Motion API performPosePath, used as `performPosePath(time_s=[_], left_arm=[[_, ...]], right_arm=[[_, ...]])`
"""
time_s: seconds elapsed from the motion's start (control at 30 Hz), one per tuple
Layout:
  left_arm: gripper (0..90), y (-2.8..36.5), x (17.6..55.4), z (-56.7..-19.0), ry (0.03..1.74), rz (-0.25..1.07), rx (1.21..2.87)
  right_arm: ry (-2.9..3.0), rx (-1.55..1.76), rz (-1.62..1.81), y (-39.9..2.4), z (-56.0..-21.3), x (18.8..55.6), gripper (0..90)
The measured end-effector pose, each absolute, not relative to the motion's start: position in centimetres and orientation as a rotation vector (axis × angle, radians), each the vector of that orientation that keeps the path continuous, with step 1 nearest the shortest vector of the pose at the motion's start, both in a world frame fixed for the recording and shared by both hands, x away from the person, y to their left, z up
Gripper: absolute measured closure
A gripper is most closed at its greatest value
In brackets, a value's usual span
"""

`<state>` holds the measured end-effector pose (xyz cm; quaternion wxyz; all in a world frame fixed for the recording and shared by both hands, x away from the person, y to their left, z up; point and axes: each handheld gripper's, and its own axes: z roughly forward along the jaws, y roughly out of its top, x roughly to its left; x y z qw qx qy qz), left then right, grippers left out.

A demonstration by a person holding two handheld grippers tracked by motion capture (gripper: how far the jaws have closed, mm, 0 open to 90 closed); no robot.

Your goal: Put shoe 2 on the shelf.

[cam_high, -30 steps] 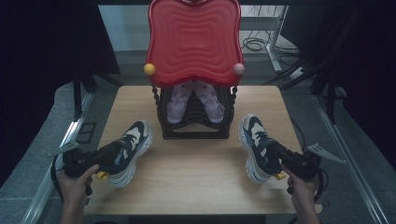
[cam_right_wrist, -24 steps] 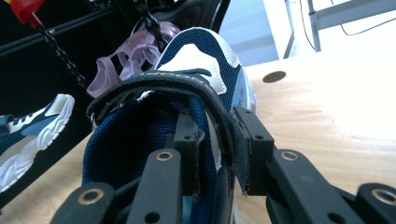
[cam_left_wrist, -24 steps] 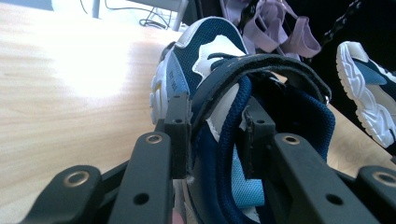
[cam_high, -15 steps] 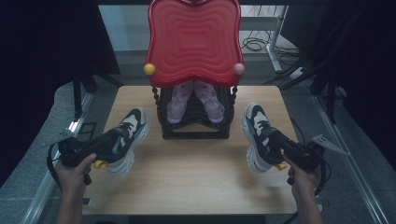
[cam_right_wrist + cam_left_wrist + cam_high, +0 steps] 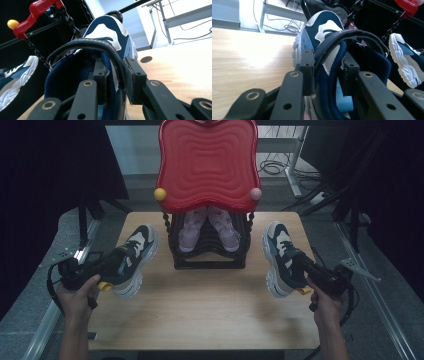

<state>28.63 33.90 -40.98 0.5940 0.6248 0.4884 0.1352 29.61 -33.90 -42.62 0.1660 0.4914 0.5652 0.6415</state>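
Left gripper [image 5: 117,270] clamps left sneaker [image 5: 134,257] by heel collar, tilted off table [image 5: 210,315]. Right gripper [image 5: 300,265] clamps right sneaker [image 5: 280,257] likewise. Step, by judgement: carrying pair toward shoe rack [image 5: 210,247]. Next: aim toes at free slot. Red rack top [image 5: 207,162] hides shelves; pink shoes [image 5: 207,227] half seen.

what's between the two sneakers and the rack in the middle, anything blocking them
Nothing visible does. The left sneaker, clamped in the left gripper, and the right sneaker, clamped in the right gripper, flank the black rack with bare table between. The rack's lower tier already holds a pink pair.
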Motion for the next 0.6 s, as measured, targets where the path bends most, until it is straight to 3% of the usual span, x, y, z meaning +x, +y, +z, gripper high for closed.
performPosePath(time_s=[0.6], left_arm=[[69.0, 34.7, 29.5, -38.9, 1.128, 0.346, 1.403]], right_arm=[[1.589, 1.361, 1.842, -33.2, -39.9, 31.2, 72.7]])
